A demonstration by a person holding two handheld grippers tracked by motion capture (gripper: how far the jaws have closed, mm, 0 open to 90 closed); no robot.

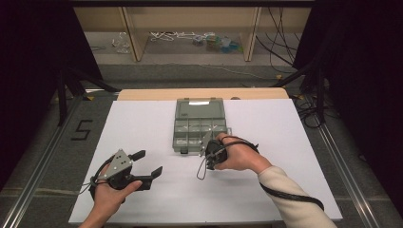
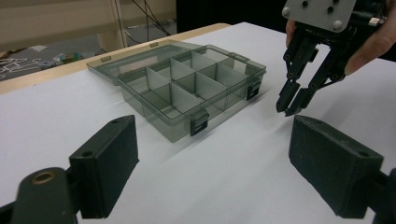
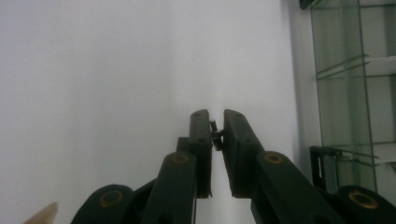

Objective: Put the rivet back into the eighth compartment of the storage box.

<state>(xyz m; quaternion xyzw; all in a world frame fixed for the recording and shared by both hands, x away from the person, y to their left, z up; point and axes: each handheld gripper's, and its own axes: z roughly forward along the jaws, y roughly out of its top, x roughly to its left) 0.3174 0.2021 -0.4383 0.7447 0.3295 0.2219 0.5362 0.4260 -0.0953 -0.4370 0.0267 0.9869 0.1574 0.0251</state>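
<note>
A clear grey-green compartment box (image 1: 199, 135) lies open in the middle of the white table, lid (image 1: 199, 108) flat behind it; its compartments (image 2: 182, 84) look empty. My right gripper (image 1: 208, 153) points down at the table just in front of the box's near right corner. In the right gripper view its jaws (image 3: 215, 119) are shut on a small dark metal part (image 3: 214, 133), perhaps a screw, with the box's edge (image 3: 345, 84) at the right. My left gripper (image 1: 151, 161) rests open at the near left, nothing between its pads (image 2: 109, 163), facing the box and the right gripper (image 2: 288, 107).
White sheet (image 1: 142, 128) covers the table, a wooden edge (image 1: 142, 94) showing at the back. Black curtains and stand legs flank the table. Cables and small items lie on the floor behind. A cable (image 1: 290, 194) trails from the right gripper along the sleeve.
</note>
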